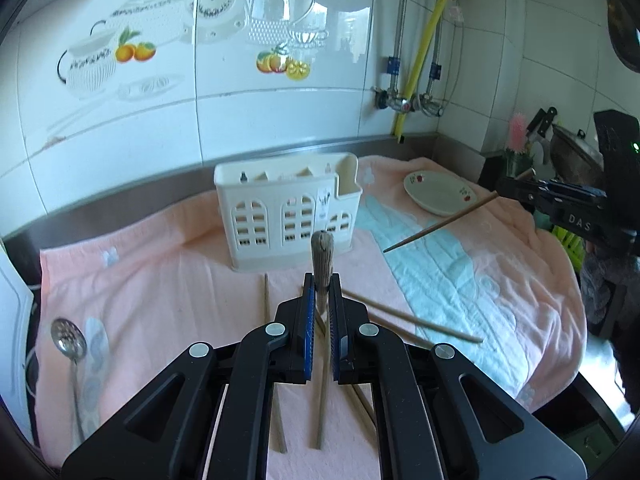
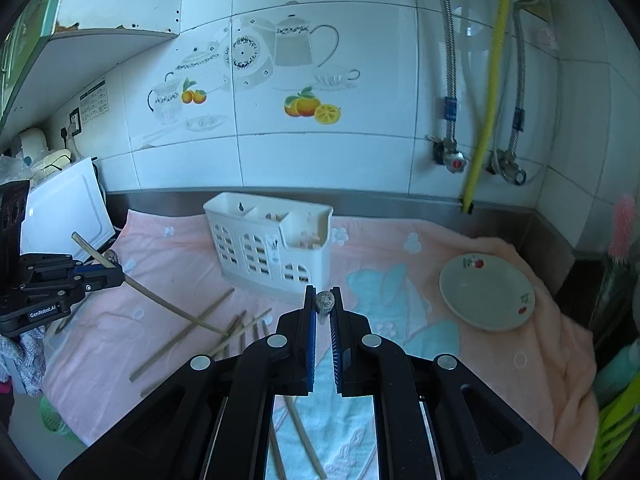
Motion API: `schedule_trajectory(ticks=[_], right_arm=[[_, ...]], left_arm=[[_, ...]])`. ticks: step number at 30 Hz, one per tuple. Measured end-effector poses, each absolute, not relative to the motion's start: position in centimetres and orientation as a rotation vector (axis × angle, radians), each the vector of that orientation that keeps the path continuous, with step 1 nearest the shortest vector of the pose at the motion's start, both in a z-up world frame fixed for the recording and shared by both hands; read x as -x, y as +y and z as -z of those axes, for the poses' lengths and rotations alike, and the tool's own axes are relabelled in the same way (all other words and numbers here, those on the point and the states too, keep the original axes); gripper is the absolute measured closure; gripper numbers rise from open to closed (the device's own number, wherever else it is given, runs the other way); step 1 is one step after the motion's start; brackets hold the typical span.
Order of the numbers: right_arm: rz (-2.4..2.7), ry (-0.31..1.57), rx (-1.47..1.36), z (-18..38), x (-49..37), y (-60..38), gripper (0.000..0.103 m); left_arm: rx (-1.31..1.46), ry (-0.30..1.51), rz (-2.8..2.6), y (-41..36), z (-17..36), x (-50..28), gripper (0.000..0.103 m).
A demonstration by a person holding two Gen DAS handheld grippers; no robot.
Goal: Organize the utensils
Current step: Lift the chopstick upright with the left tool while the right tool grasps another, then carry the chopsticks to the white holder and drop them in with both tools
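My left gripper [image 1: 322, 284] is shut on a wooden chopstick [image 1: 322, 254], whose thick end points forward above the pink towel [image 1: 160, 280]. In the right wrist view it [image 2: 119, 276] shows at the left with that chopstick [image 2: 160, 301] slanting down. My right gripper [image 2: 322, 294] is shut on another chopstick [image 2: 325, 303]. From the left wrist view it [image 1: 502, 191] hangs at the right, its chopstick [image 1: 440, 224] pointing down-left. The cream utensil holder [image 1: 286, 208] [image 2: 272, 248] stands upright beyond both grippers. Several loose chopsticks [image 2: 188, 332] [image 1: 412, 320] lie on the towel.
A slotted metal spoon [image 1: 70, 340] lies at the towel's left edge. A small white plate [image 2: 486, 296] [image 1: 440, 192] sits at the right. A white board [image 2: 64, 216] leans at the left. Water valves and a yellow hose [image 2: 480, 152] run down the tiled wall.
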State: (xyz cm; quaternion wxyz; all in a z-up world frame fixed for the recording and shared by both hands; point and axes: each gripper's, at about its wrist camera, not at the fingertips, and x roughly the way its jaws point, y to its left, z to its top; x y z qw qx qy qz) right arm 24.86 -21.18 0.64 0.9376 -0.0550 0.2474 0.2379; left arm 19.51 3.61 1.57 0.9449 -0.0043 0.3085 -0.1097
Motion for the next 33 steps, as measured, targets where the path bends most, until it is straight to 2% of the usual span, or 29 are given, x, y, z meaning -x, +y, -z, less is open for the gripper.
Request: schedule_trajectory(ticks=[18, 28, 33], right_arm=[[-0.565, 0.482, 0.169, -10.0, -28.8, -17.8, 0.096], [-0.568, 0.543, 0.195, -9.7, -32.2, -16.1, 0.096], [-0.575, 0.553, 0.193, -9.2, -33.0, -15.9, 0.096]], left_arm=[[-0.017, 0.509, 0.160, 5.1, -12.4, -23.7, 0.098], [-0.020, 0.555, 0.068, 6.3, -12.5, -30.6, 0.098], [0.040, 0.546, 0.089, 7.1, -13.1, -31.5, 0.098]])
